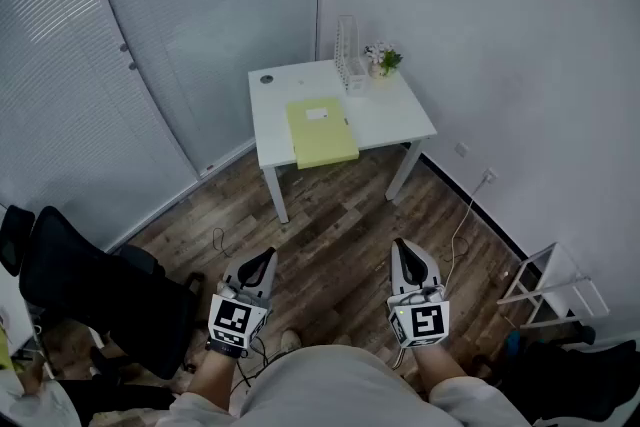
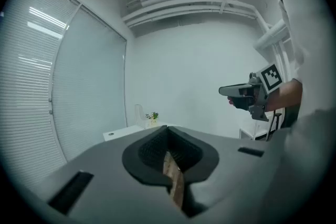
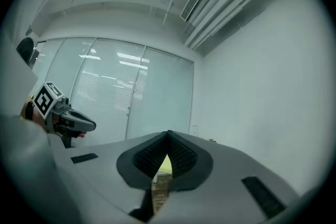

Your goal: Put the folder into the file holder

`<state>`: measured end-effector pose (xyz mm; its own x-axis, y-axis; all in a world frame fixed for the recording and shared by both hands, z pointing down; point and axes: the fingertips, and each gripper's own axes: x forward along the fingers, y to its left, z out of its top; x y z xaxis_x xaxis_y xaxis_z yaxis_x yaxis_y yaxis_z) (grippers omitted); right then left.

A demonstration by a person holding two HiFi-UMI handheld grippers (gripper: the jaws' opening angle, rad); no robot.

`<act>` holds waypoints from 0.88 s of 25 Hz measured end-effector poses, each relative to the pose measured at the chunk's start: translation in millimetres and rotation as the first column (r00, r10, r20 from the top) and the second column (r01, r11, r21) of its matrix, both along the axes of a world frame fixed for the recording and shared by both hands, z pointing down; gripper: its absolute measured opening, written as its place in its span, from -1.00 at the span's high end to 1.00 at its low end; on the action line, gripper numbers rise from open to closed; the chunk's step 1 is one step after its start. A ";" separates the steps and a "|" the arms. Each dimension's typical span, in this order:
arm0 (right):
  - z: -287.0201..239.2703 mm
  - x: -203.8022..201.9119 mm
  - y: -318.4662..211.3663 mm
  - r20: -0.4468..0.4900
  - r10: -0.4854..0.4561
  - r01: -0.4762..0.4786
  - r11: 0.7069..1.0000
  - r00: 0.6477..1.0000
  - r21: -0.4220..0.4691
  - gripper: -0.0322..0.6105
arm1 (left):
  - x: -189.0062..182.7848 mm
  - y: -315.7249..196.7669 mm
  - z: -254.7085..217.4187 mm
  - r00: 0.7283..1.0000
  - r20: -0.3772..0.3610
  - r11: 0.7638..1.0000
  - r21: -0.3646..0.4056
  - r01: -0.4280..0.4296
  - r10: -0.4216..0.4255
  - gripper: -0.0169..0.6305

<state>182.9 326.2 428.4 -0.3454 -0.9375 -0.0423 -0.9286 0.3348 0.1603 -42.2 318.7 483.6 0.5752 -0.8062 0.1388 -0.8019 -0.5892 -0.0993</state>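
A pale yellow folder [image 1: 321,131] lies flat on a small white table [image 1: 400,115] in the room's corner. A clear file holder [image 1: 348,55] stands upright at the table's back edge, beside a small plant [image 1: 383,61]. My left gripper [image 1: 262,260] and right gripper [image 1: 405,250] hang close to my body above the wood floor, well short of the table. Both are shut with nothing in them. In the left gripper view the jaws [image 2: 168,128] meet and the right gripper [image 2: 231,92] shows to the side. In the right gripper view a sliver of the folder [image 3: 164,165] shows under the closed jaws [image 3: 168,134].
A black office chair [image 1: 90,285] stands at the lower left. A white wire rack [image 1: 555,290] sits at the lower right by the wall, and a cable [image 1: 465,215] runs down from a wall socket. Frosted glass walls close the left side.
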 end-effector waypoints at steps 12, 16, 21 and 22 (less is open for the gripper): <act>-0.4 0.6 4.1 -0.005 -0.011 0.011 1.000 1.000 -0.003 0.87 | 1.5 4.6 -0.6 1.000 0.006 1.000 0.000 0.001 -0.001 0.92; -0.6 1.0 3.4 -0.003 -0.012 0.012 1.000 1.000 -0.005 0.87 | 2.2 4.0 -1.5 1.000 0.011 1.000 -0.002 0.001 -0.001 0.92; 0.1 1.9 5.2 -0.003 -0.016 0.016 1.000 1.000 -0.009 0.87 | 4.1 5.7 -2.0 1.000 0.009 1.000 -0.003 0.001 -0.001 0.92; 0.9 2.1 6.1 -0.003 -0.016 0.016 1.000 1.000 -0.009 0.87 | 4.2 6.5 -1.0 1.000 0.009 1.000 -0.005 0.001 -0.001 0.92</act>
<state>184.9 332.3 429.4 -0.3609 -0.9321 -0.0324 -0.9223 0.3515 0.1604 -38.1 325.3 482.6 0.5731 -0.8060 0.1477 -0.8015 -0.5889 -0.1036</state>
